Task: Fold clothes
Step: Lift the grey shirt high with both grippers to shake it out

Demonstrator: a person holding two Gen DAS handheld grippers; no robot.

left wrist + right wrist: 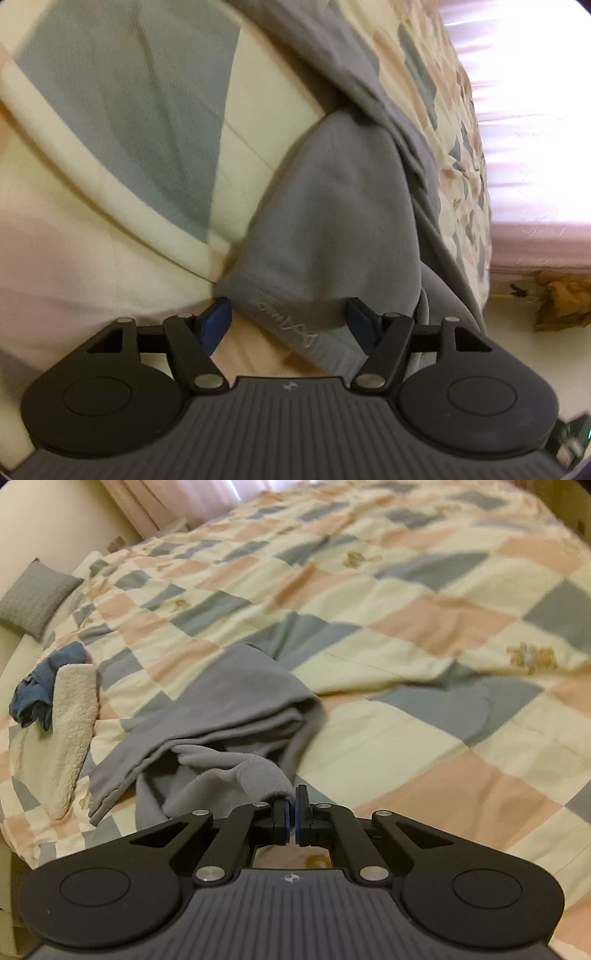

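Grey garment [221,716] sprawled on the checked quilt [424,635], soft, creased, partly doubled over. Right tool [291,814] clenched on a bunched corner of it, fabric pinched between the blue pads. Left tool [288,325] spread wide, hem of the garment [325,229] lying between its fingers [216,323], stitched lettering along the edge. Only from the right: cream fleece [66,731] beside a blue cloth [40,686], grey cushion [35,598] near the bed's head. Only from the left: pink curtain [535,110] beyond the bed.
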